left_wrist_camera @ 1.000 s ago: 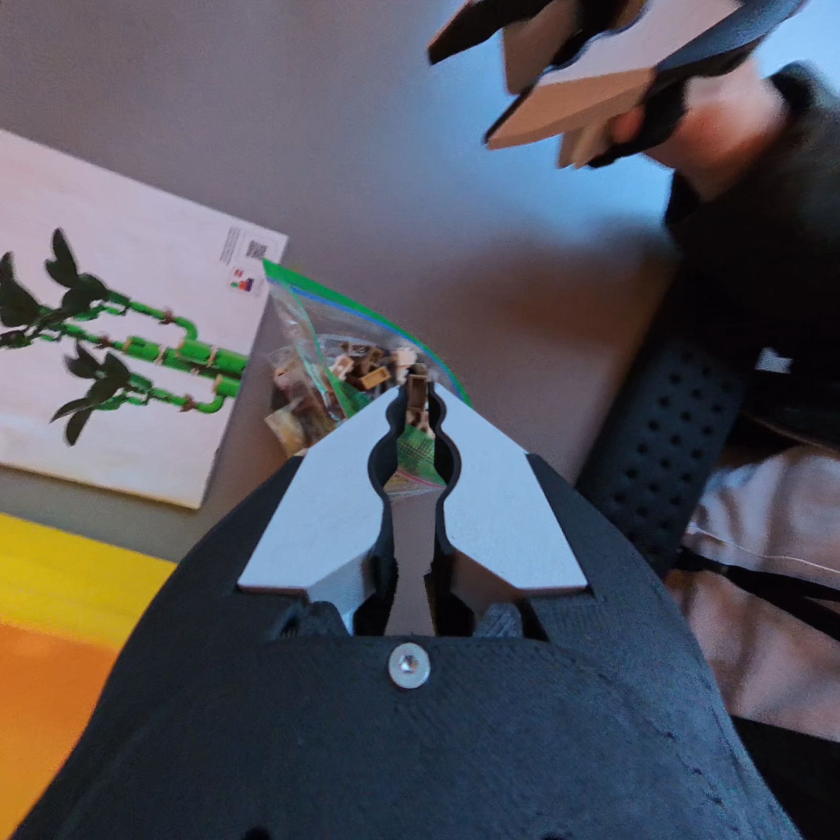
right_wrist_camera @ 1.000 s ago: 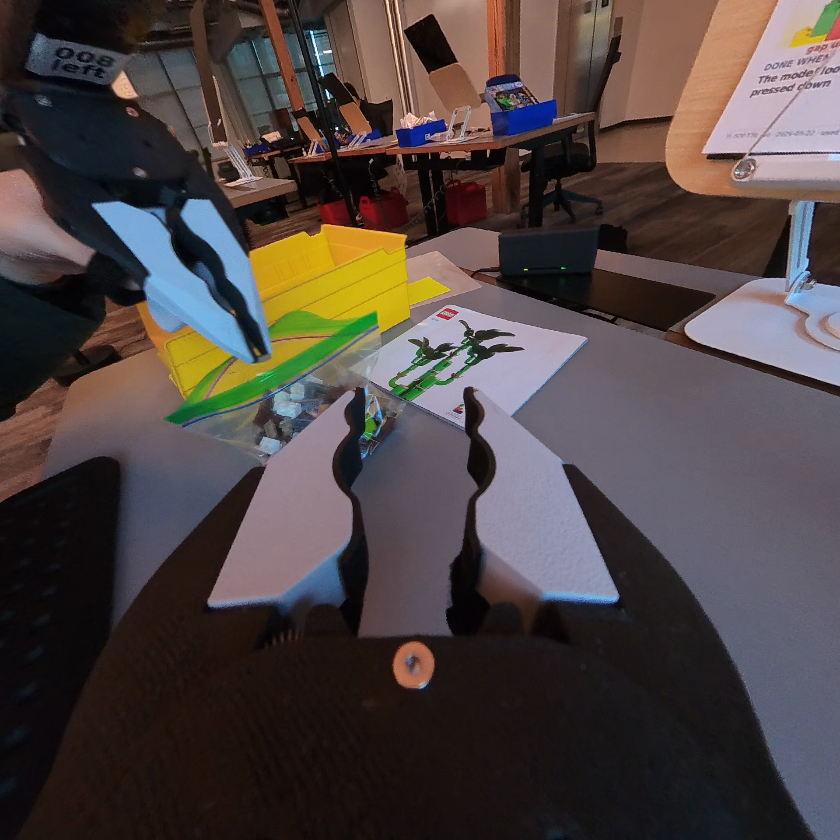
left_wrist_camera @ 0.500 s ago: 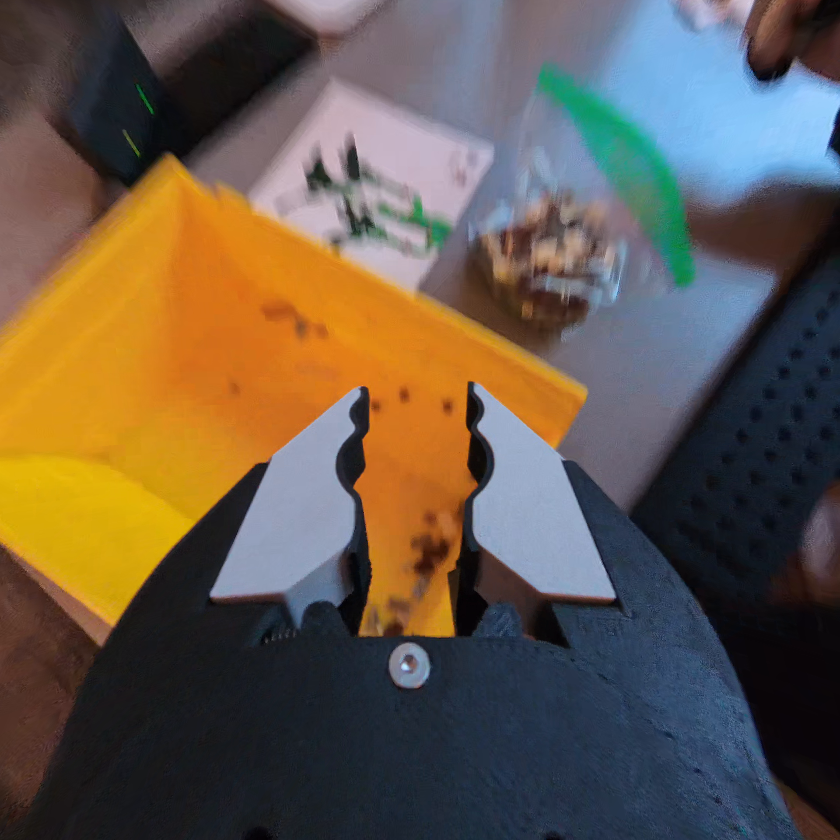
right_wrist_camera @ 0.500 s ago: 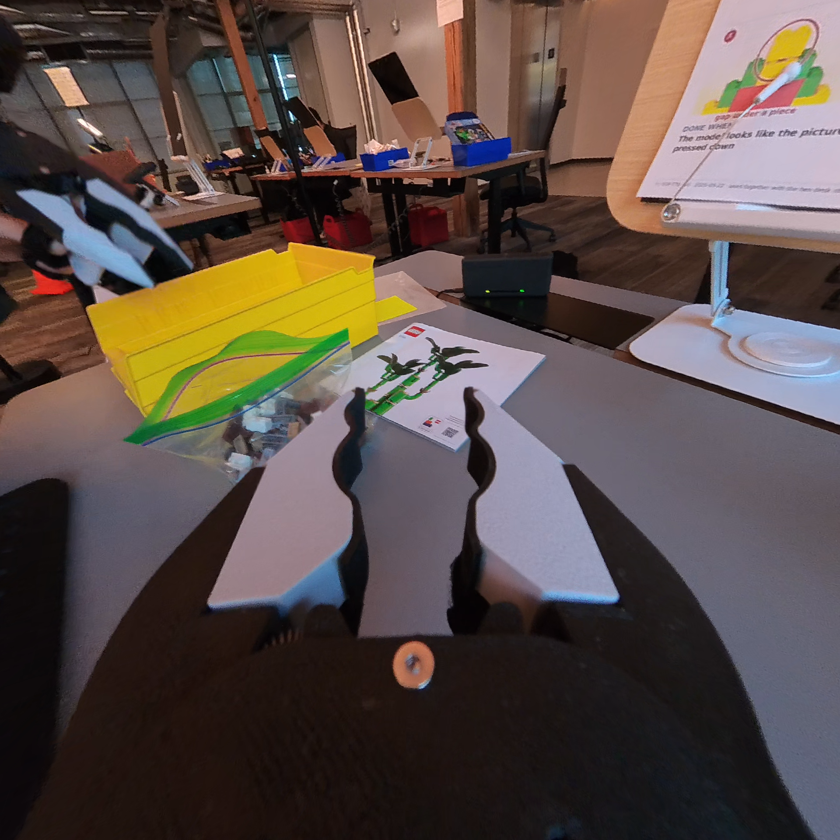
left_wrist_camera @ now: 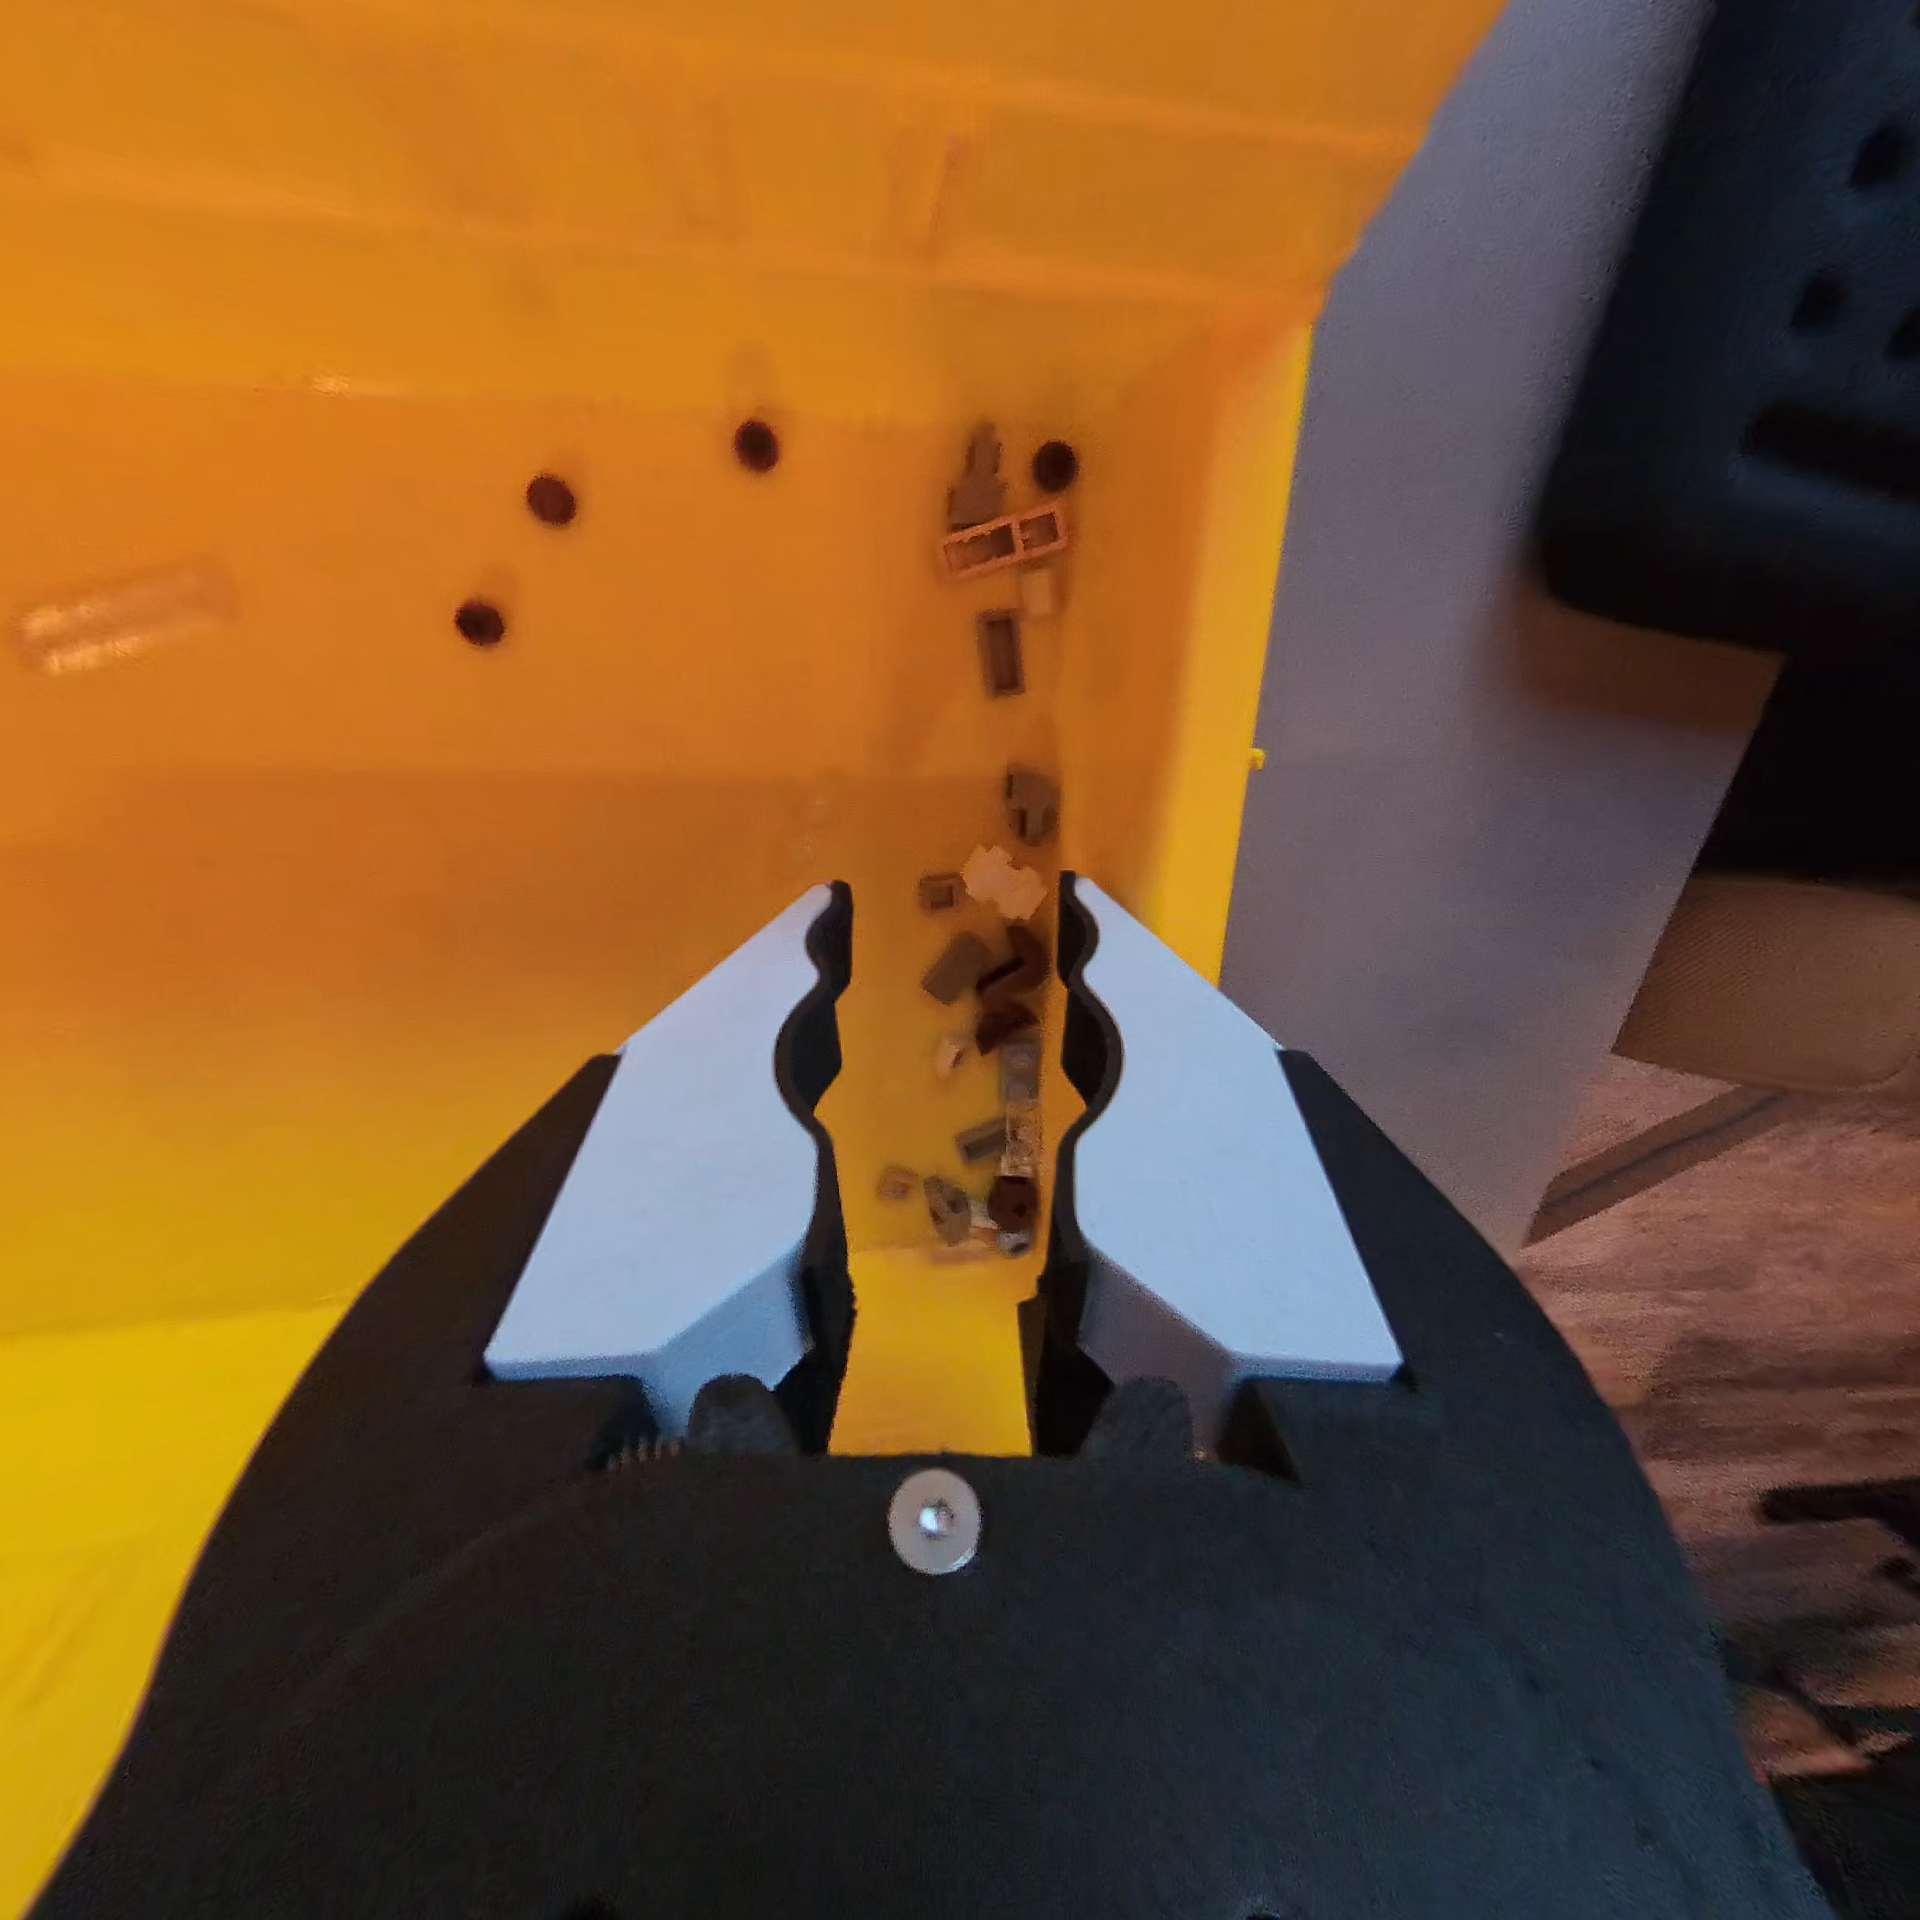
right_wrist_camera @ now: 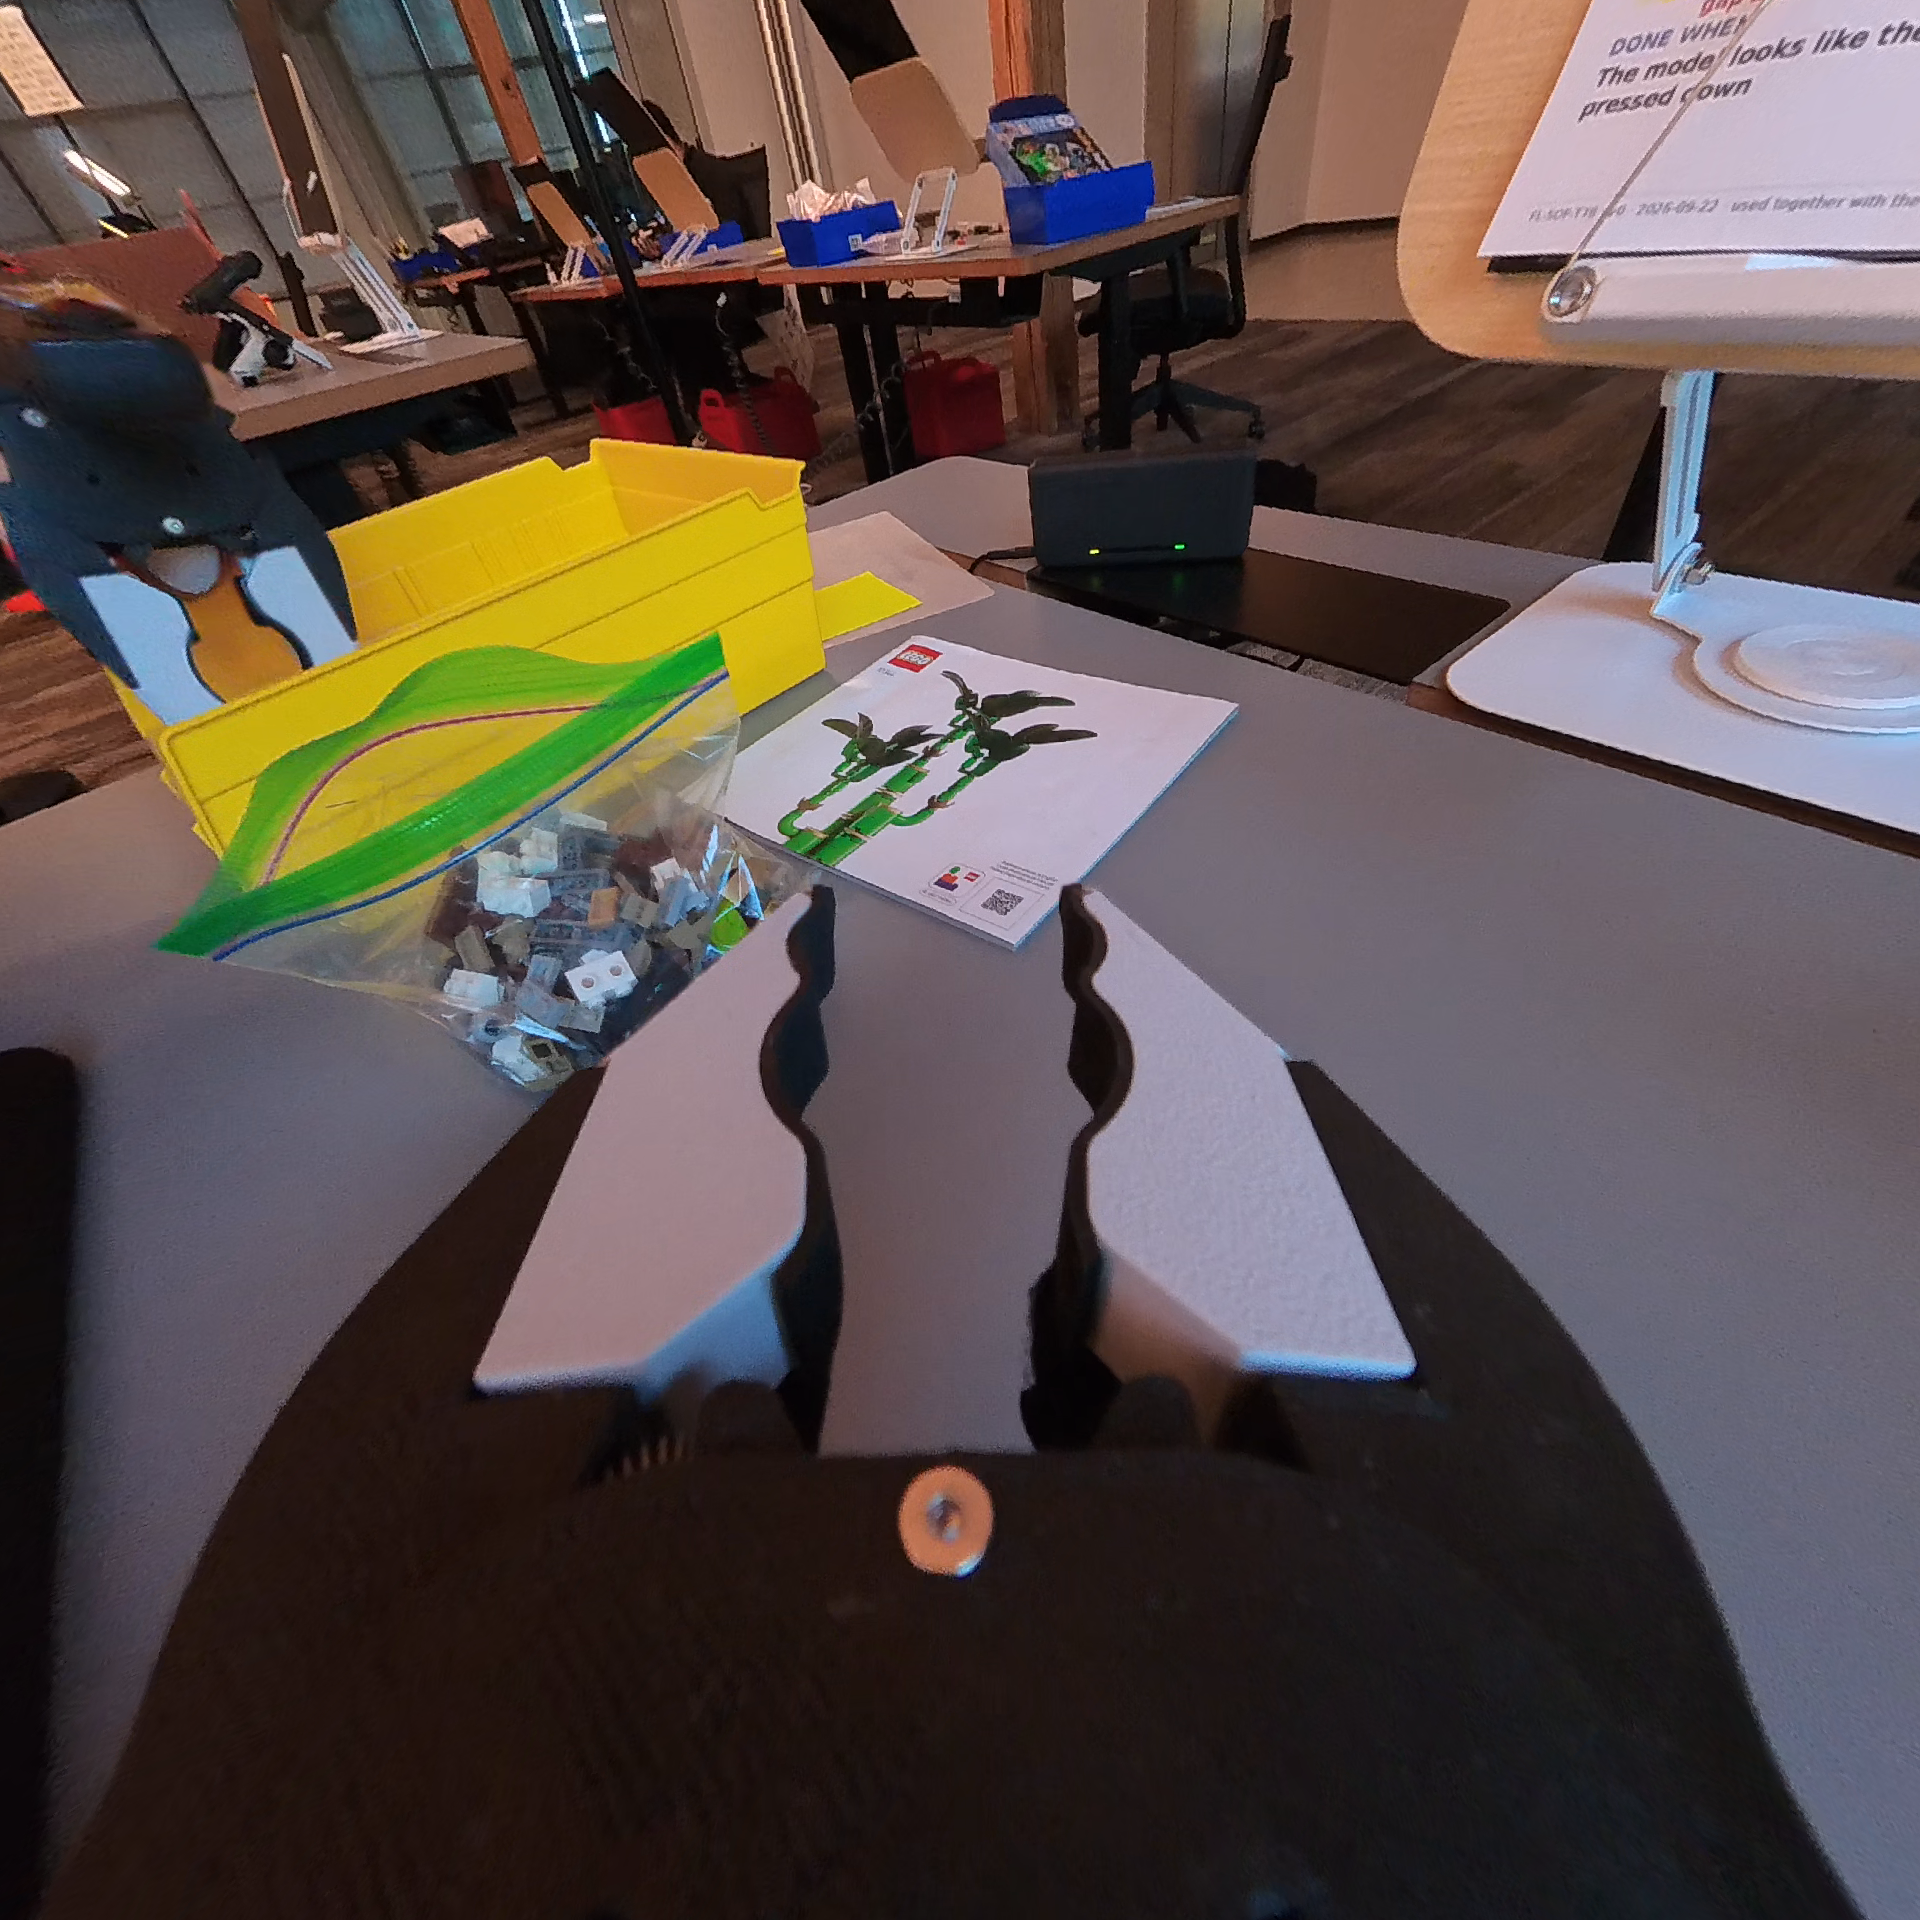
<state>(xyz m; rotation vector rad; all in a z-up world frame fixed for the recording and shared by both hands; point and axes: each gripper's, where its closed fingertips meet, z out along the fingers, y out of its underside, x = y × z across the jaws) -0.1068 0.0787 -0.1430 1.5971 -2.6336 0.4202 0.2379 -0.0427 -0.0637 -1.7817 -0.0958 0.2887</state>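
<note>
Grey table [right_wrist_camera: 1455, 1039] carries a yellow bin [right_wrist_camera: 582, 613]; left gripper [left_wrist_camera: 951, 904], jaws apart, hovers over loose bricks [left_wrist_camera: 997, 1039] along its edge (approach slowly). Right gripper [right_wrist_camera: 940, 904] gapes empty beside bagged bricks [right_wrist_camera: 561, 935].

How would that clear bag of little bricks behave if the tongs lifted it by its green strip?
The clear bag looks like thin, crumpled film, so it would probably sag. Its loose bricks would likely slide into the lowest corner. It seems partly filled, so probably light.
</note>
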